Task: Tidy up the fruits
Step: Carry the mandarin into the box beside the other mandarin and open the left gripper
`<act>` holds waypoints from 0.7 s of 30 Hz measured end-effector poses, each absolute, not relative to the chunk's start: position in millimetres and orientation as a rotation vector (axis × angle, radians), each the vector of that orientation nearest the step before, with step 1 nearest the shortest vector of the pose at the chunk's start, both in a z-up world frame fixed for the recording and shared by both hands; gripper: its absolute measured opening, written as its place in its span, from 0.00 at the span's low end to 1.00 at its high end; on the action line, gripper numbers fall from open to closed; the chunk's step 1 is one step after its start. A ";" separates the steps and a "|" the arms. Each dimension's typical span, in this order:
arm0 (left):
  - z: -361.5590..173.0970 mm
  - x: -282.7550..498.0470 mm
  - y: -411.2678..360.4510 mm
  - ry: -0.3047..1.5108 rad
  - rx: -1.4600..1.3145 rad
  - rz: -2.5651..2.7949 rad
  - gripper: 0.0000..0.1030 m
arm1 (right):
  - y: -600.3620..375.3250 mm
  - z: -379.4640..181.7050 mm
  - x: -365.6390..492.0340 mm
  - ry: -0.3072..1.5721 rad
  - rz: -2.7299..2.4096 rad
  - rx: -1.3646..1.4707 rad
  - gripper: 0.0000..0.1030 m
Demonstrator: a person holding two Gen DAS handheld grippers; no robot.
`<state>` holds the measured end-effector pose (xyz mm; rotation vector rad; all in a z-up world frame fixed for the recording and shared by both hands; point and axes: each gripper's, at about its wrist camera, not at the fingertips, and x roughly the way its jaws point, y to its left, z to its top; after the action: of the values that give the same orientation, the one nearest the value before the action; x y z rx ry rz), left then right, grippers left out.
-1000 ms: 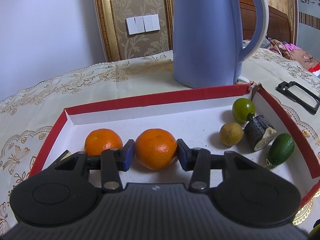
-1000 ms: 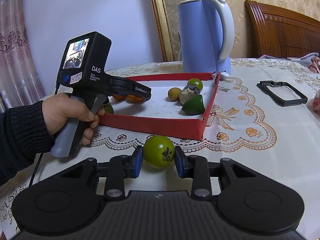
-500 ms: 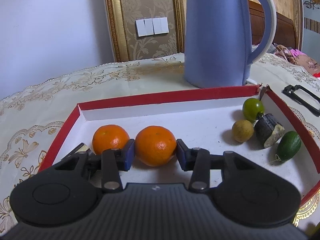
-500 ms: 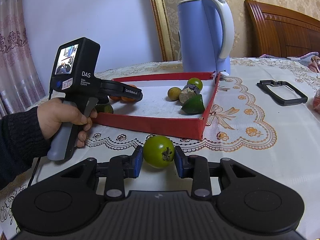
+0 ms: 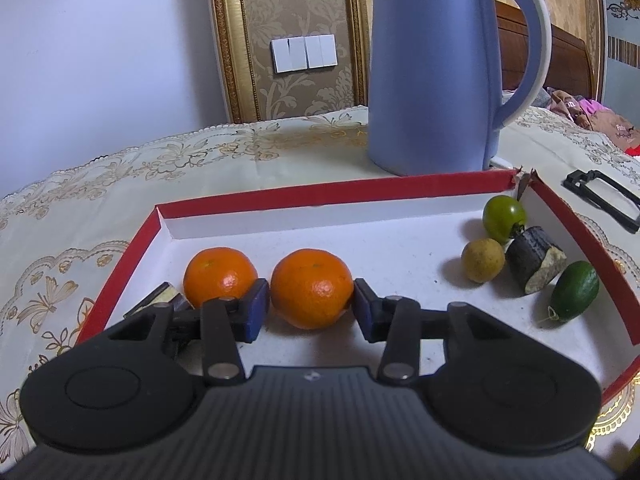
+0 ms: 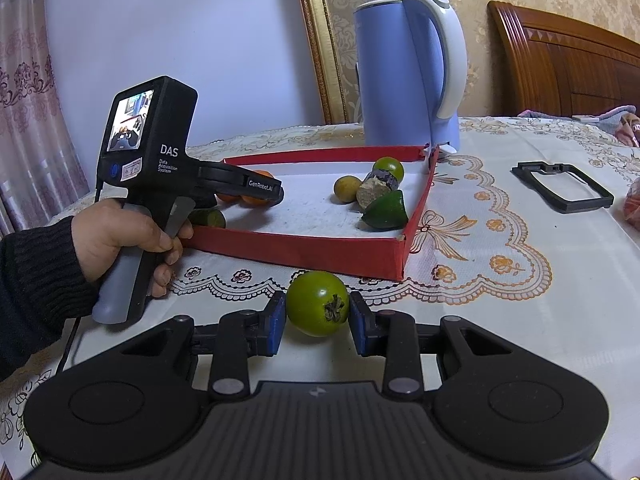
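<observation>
held orange: on the white floor of the red tray, between the left gripper's blue pads.
left gripper: jaws just opened a touch. Right pad touches the orange's side, left pad looks barely off it, so a loose hold at best. Can't confirm real pressure.
second orange: just left of the first, behind the left finger, in the tray.
dark piece: partly hidden under the left finger by the tray's left wall, can't identify.
right-end group: green tomato at the back corner, yellowish round fruit in front of it, dark cut chunk touching both, small green oval fruit nearest the right wall.
red tray: shallow, on an embroidered tablecloth.
green persimmon-like fruit: outside the tray, on the cloth in front of its near wall.
right gripper: jaws narrow, both pads pressed on that fruit.
person's hand: grips the left gripper's handle, dark sleeve.
blue kettle: behind the tray's far wall.
black frame: flat on the cloth, right of the tray.
</observation>
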<state>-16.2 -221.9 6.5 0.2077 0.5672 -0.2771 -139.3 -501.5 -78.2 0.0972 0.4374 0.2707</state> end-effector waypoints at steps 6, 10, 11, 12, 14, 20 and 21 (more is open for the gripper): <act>12.7 -20.2 -216.4 0.554 0.199 -0.273 0.38 | -501.5 -77.9 -139.3 0.439 0.272 0.098 0.32; 17.1 -23.7 -216.7 0.544 0.206 -0.284 0.37 | -501.9 -77.6 -139.4 0.439 0.272 0.101 0.32; 19.7 -25.7 -216.4 0.534 0.202 -0.284 0.37 | -501.9 -77.6 -139.3 0.438 0.272 0.102 0.32; 22.6 -27.7 -216.1 0.523 0.198 -0.286 0.37 | -502.1 -77.6 -139.3 0.438 0.271 0.103 0.32; 29.3 -31.6 -216.3 0.501 0.196 -0.293 0.37 | -502.0 -77.7 -138.7 0.438 0.271 0.102 0.32; 12.4 -22.9 -219.4 0.583 0.222 -0.295 0.39 | -501.6 -78.0 -139.0 0.436 0.269 0.099 0.32; 10.1 -23.5 -218.4 0.583 0.219 -0.293 0.39 | -501.9 -78.1 -139.3 0.434 0.268 0.101 0.32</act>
<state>-23.5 -218.4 10.1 0.2193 0.5831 -0.2934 -139.3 -501.9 -78.1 0.1006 0.4344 0.2676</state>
